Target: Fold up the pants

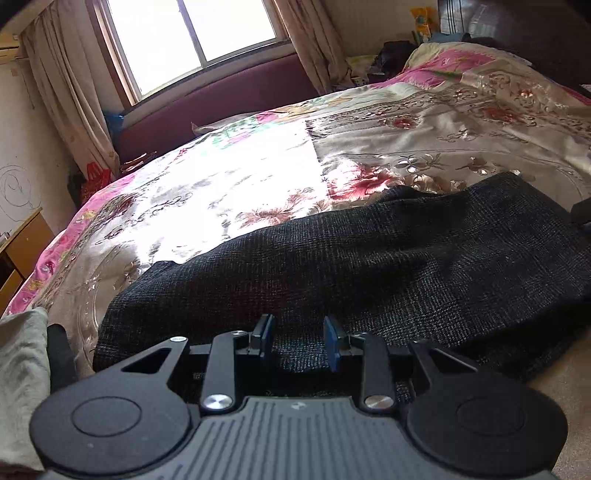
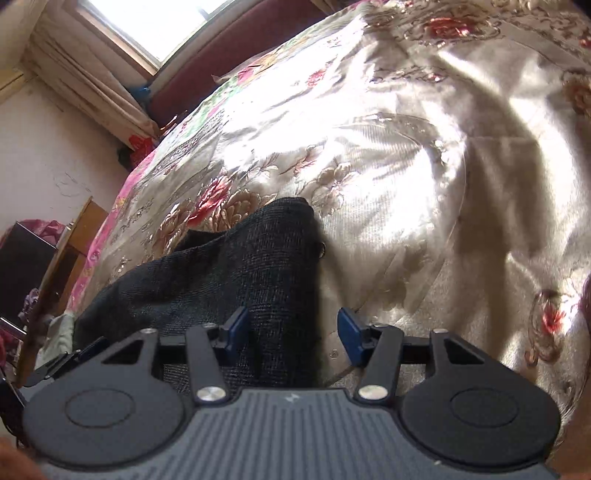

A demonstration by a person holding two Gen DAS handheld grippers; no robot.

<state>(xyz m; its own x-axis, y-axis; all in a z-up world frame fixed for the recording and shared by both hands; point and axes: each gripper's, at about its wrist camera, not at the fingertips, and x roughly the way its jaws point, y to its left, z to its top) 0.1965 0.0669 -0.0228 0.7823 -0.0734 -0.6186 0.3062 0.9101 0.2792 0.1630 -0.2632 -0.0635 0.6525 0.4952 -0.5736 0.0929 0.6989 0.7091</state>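
Observation:
The dark tweed pants (image 1: 351,266) lie flat across the near part of the bed. My left gripper (image 1: 299,341) is open, low over the near edge of the pants, with cloth showing between its blue pads. In the right wrist view the pants (image 2: 221,280) end in a narrow corner pointing away. My right gripper (image 2: 291,338) is open and straddles the right edge of the pants; its left pad is over the cloth, its right pad over the bedspread. Whether either touches the cloth I cannot tell.
A shiny floral bedspread (image 1: 229,192) covers the bed. A maroon headboard (image 1: 221,99) and a curtained window (image 1: 192,33) stand behind. A wooden cabinet (image 1: 22,247) is at the left. A grey cloth (image 1: 18,376) lies at the near left. Clutter (image 1: 395,55) sits at the far right.

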